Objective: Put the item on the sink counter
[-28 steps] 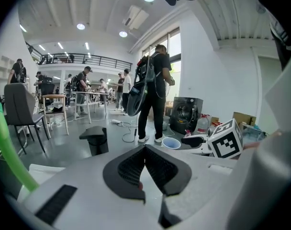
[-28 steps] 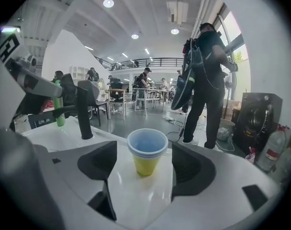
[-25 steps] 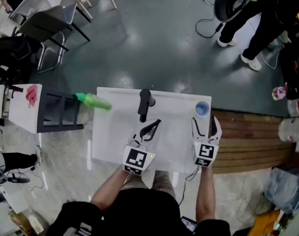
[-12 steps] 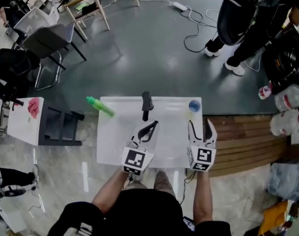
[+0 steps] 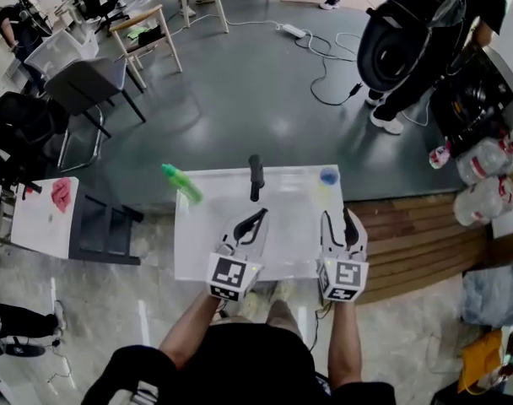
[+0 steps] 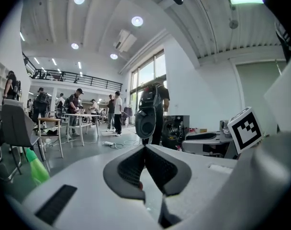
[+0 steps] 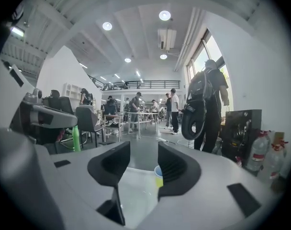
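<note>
While left gripper hangs over counter, jaws pressed together, right gripper jaws half spread, just been closing, nothing between. Cup stands at counter's far right corner, bottle at far left corner.

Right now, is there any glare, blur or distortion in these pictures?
Head view: sharp, with pale sheen on the grey floor. Left gripper view: fisheye bend, dark corners, green bottle soft at the edge. Right gripper view: same bend, ceiling lamp blown out.

Bright ceiling spotlights give even light; both gripper views bulge fisheye with dark corners.
</note>
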Demonstrator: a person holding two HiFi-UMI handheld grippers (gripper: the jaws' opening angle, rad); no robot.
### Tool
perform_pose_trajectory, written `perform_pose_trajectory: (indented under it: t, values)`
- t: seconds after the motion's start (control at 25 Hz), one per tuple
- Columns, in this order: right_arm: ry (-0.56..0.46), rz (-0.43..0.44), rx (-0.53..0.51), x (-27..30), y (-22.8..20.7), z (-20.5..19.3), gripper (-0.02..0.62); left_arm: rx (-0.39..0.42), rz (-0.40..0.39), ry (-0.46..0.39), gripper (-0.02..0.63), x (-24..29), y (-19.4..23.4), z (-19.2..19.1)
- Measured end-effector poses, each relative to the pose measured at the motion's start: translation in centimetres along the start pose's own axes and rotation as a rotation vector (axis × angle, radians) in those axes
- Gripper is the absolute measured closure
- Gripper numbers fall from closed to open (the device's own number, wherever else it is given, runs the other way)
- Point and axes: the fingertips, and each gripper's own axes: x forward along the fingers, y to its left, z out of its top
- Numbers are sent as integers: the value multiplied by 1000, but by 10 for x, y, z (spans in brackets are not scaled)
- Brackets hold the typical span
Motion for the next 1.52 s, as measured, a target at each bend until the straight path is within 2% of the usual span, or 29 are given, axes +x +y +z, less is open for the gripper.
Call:
perform_pose_trajectory:
  t: [0.4, 0.76, 1.08, 1.52]
  values:
    - [-73, -36, -26, -57, 49, 17, 482, 28, -50, -44, 603, -58, 0, 6]
    - [-69, -71, -21, -98, 84, 15, 533, 42, -100, -57, 603, -97, -9, 6]
    - [-45, -116, -23, -123, 95, 10, 573, 42, -120, -53, 603, -121, -15, -3]
    - [-82, -95, -13, -126, 103, 10, 595, 47, -116, -54, 603, -129, -16, -4]
